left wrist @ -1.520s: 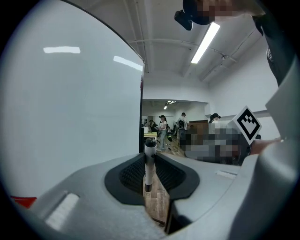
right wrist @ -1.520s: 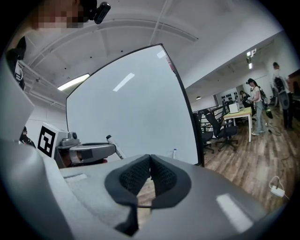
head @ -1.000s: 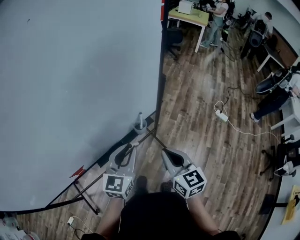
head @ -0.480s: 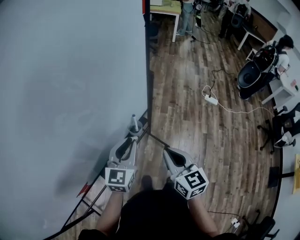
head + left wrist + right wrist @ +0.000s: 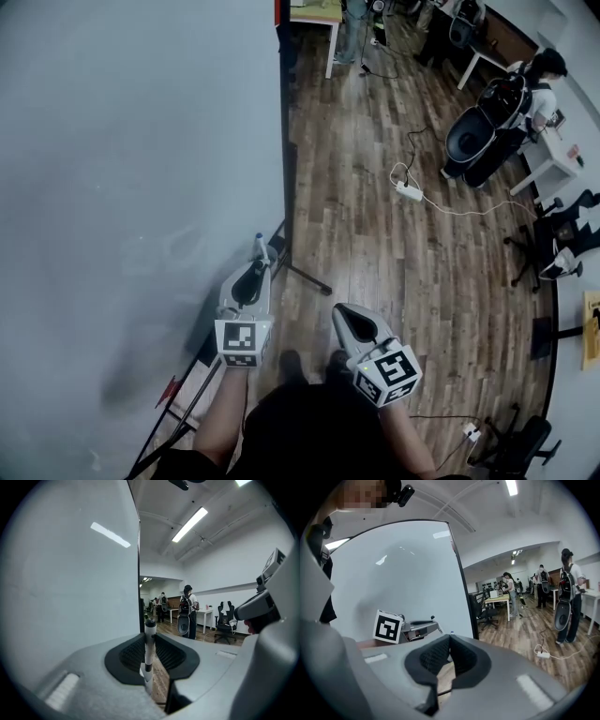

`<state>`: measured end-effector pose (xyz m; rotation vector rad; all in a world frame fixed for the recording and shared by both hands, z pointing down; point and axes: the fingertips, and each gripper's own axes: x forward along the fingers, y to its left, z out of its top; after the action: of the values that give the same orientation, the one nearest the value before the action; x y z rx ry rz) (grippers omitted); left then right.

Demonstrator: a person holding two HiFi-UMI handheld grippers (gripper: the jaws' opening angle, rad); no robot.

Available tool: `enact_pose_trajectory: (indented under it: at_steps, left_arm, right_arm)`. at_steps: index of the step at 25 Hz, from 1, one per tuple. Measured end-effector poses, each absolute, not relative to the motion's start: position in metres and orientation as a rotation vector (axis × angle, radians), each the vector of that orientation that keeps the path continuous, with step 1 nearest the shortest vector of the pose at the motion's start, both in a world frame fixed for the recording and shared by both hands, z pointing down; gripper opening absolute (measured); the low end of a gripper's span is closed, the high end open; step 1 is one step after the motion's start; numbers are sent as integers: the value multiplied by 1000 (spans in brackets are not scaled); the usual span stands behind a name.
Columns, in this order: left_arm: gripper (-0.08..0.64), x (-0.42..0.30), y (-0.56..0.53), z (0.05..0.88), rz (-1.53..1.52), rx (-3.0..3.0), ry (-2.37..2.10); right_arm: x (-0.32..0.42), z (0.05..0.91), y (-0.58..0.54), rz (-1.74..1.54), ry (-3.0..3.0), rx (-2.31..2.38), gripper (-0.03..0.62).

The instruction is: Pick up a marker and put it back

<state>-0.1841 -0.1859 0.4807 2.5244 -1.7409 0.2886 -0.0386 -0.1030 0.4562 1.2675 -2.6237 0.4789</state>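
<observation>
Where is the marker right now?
The marker is clamped between the jaws of the left gripper, at the lower left of the head view. It is close beside the whiteboard, near the board's right edge.

We see a large whiteboard [image 5: 131,187] filling the left half of the head view, with wooden floor [image 5: 375,281] to its right. A white power strip [image 5: 409,191] lies right of centre in the upper half, a table [image 5: 314,11] stands at the top edge, and a person [image 5: 542,75] is at upper right.
</observation>
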Motion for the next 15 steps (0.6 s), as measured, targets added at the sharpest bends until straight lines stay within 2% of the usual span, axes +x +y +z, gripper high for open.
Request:
enact_pose_trajectory:
  at_steps: [15]
  left_arm:
    - [78, -171, -217, 523, 427, 2534, -1717]
  right_arm:
    - [-27, 459, -107, 506, -2586, 1308, 3]
